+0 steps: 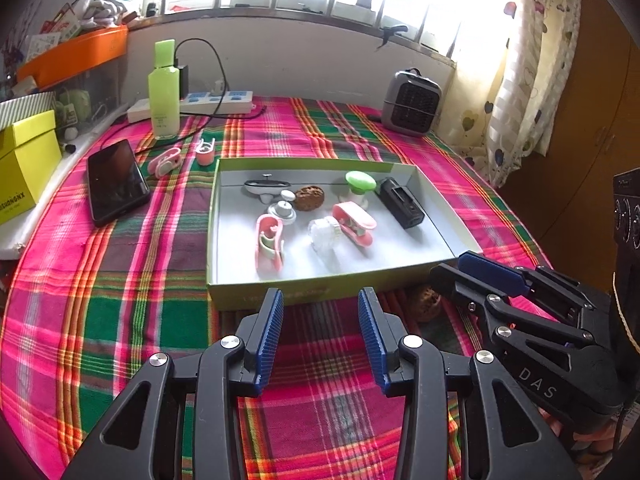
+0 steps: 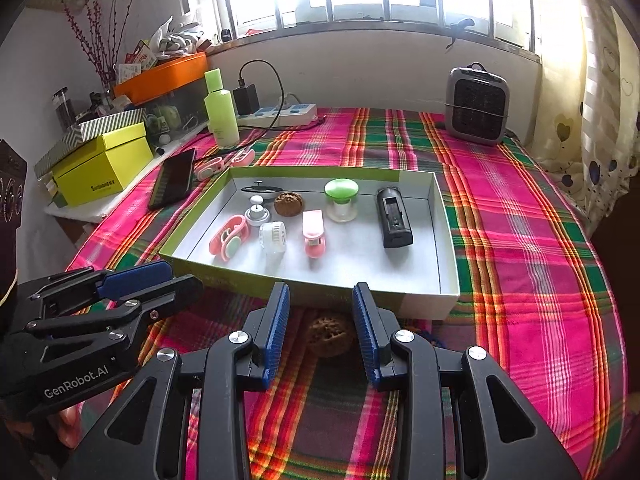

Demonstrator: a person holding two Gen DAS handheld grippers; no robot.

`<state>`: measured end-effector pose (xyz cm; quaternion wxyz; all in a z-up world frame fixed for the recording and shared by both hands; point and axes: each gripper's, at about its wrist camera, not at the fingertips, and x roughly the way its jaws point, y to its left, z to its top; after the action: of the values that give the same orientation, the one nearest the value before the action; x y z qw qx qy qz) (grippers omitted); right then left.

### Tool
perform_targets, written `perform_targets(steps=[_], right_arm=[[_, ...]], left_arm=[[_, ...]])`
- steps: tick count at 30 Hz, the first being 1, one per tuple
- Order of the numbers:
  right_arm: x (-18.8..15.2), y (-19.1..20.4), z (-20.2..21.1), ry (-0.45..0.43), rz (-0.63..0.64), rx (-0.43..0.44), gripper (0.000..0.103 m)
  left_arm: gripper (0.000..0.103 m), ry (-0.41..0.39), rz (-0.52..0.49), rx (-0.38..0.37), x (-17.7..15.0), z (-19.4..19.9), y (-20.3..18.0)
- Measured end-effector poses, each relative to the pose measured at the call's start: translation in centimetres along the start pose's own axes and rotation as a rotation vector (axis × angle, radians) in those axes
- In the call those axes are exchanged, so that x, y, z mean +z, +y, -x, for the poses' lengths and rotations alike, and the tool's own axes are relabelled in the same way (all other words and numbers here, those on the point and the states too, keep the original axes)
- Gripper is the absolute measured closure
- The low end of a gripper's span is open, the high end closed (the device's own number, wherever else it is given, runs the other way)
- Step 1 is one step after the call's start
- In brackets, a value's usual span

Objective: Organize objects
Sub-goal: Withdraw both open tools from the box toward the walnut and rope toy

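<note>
Your right gripper has its fingers spread wide and empty, straddling a brown walnut that sits on the plaid cloth just before the near wall of the shallow box; you seem lined up this way so the pads can close on its two sides. The walnut is nearly round, so it has no clear long axis or heading to match (any grip angle should serve). Your left gripper also stands open with nothing between its fingers, held low beside the right one, probably just keeping out of the way. Inside the box lie a second walnut, pink clips, a green-capped piece and a black device whose long axis runs front to back; two more pink items rest outside, beside the phone, likely still to be gathered.
</note>
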<state>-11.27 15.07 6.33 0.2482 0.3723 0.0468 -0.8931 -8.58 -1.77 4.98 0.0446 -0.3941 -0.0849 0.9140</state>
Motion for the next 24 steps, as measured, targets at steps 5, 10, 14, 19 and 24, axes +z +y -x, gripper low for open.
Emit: perform_targets(steps=[5, 10, 14, 19, 24], right_arm=[[-1.0, -0.7, 0.7, 0.002, -0.014, -0.012, 0.069], [-1.8, -1.3, 1.2, 0.006, -0.014, -0.03, 0.069], [-2.4, -2.0, 1.5, 0.012, -0.029, -0.035, 0.069], [-3.0, -2.9, 1.7, 0.018, -0.046, -0.052, 0.069], [-3.4, -3.8, 1.8, 0.026, -0.058, -0.062, 0.064]], left_arm=[[0.065, 0.01, 0.0, -0.011, -0.5, -0.1, -0.4], [0.065, 0.019, 0.0, -0.021, -0.9, -0.2, -0.8], [0.065, 0.027, -0.009, -0.03, -1.2, -0.4, -1.3], [0.062, 0.041, -0.022, -0.061, -1.4, -0.8, -2.2], [0.057, 0.066, -0.033, -0.083, -1.6, -1.6, -3.1]])
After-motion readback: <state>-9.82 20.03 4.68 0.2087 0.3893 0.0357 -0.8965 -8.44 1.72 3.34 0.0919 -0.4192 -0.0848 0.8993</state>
